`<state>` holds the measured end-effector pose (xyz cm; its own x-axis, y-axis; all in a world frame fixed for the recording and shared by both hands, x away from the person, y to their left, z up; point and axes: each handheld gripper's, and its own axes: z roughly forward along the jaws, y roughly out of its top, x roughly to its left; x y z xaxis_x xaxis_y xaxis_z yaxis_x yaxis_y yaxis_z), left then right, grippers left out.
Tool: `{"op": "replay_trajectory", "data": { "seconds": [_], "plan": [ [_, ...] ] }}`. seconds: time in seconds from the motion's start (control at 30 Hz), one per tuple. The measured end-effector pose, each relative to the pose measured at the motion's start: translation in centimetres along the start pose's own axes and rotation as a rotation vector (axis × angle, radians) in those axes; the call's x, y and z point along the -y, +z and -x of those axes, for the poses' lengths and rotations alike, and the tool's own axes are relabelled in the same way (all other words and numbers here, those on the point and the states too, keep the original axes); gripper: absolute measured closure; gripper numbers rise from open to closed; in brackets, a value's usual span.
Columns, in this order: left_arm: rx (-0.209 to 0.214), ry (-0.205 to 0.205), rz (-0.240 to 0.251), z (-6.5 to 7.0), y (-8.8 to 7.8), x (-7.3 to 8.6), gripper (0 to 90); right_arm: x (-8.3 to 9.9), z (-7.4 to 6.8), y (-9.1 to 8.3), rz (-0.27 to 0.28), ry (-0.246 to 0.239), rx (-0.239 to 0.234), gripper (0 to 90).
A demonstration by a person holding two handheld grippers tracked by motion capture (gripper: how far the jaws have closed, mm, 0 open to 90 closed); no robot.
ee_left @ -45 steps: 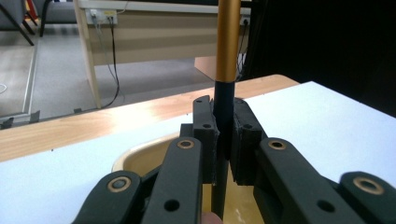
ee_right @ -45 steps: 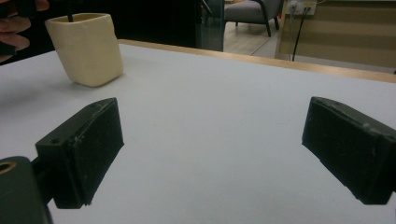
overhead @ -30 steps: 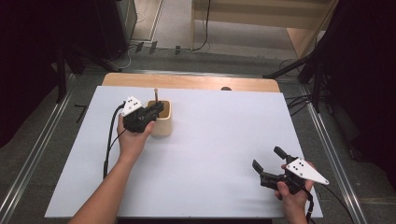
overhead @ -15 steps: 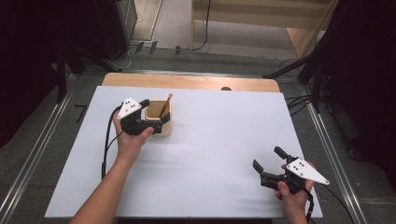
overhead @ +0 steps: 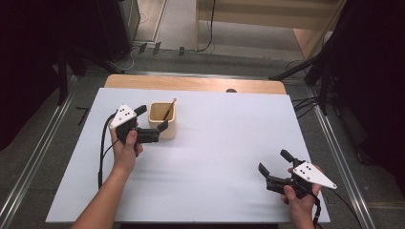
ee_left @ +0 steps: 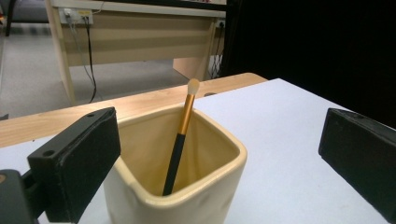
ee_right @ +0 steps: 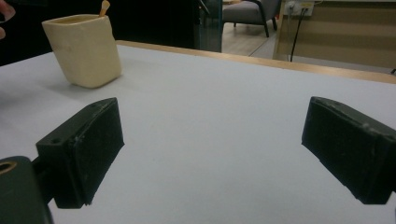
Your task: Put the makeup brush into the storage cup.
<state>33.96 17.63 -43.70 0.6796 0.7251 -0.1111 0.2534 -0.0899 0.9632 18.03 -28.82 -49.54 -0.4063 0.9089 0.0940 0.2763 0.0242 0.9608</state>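
item: makeup brush [ee_left: 180, 140], black handle, gold ferrule, leaning bristle-up inside cream ceramic cup [overhead: 162, 120] at the tabletop's [overhead: 224, 143] far left. left gripper [overhead: 152, 125]: jaws have just been opening, now wide apart beside the cup, nothing between them. right gripper [overhead: 276, 168]: jaws apart, empty, near right corner. step: release apparently done; next, back the hand clear without tipping the cup.

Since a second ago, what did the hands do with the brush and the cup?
The left gripper has just opened its jaws, let go of the brush and pulled back toward the left. The brush now leans inside the cream cup. The cup, the right gripper with its open jaws, and the table stayed put.
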Motion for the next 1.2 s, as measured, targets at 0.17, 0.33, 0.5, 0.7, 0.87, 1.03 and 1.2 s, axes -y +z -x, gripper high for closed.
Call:
{"op": "replay_trajectory", "data": {
  "seconds": [0.17, 0.33, 0.5, 0.7, 0.87, 1.03, 1.2],
  "plan": [
    [-0.006, -0.006, -0.003, 0.1, -0.9, 0.7, 0.0, 0.0, 0.0, 0.0, 0.0, -0.001, 0.001, 5.8],
    [-0.01, -0.011, 0.005, 0.1, -2.1, 1.4, 0.0, 0.0, 0.0, 0.0, 0.001, 0.0, 0.002, 5.8],
    [-0.02, -0.016, 0.02, 0.1, -3.4, 2.0, 0.0, 0.0, -0.1, 0.0, 0.0, -0.001, 0.003, 5.8],
    [-0.034, -0.014, 0.02, 0.1, -5.1, 3.0, 0.0, 0.0, 0.0, 0.1, -0.001, 0.0, 0.004, 5.8],
    [-0.057, -0.018, 0.021, -0.1, -6.4, 3.8, 0.0, 0.0, 0.0, 0.1, 0.0, -0.001, 0.005, 5.8],
    [-0.07, -0.027, 0.025, -0.3, -7.3, 4.4, 0.0, 0.1, -0.1, 0.1, -0.004, 0.0, 0.006, 5.8],
    [-0.082, -0.029, 0.03, 0.0, -8.6, 5.0, 0.0, 0.0, -0.1, 0.1, -0.001, -0.004, 0.005, 5.8]
  ]
}}
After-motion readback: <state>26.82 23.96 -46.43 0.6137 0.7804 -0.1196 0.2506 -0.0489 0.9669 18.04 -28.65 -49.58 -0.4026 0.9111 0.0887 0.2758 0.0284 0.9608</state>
